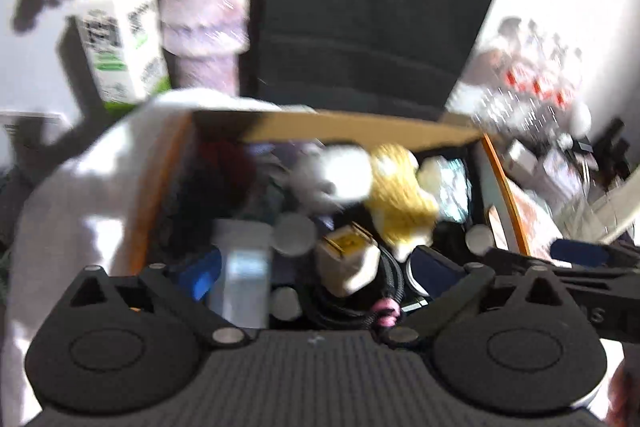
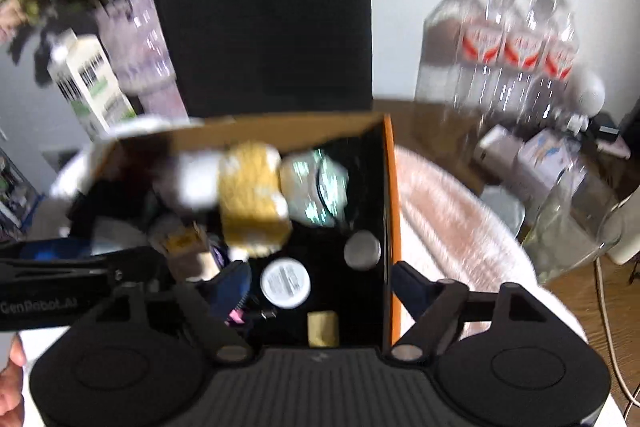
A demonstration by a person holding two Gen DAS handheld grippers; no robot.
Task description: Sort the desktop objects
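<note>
Both my grippers hang over the open cardboard box (image 2: 384, 195), jaws spread wide with nothing between them: the left gripper (image 1: 320, 267) and the right gripper (image 2: 320, 291). Blur softens everything. Just ahead of my right jaws lie a round white lid (image 2: 285, 283) and a cork (image 2: 323, 327) on the box floor. Farther ahead sits a yellow and white plush toy (image 1: 400, 203). Beyond the box stand a milk carton (image 1: 120, 39) and water bottles (image 2: 516, 55) on the bench (image 2: 432, 131).

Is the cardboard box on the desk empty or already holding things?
Holding things: the cardboard box contains a yellow-and-white plush toy, a round white lid and other items.
</note>
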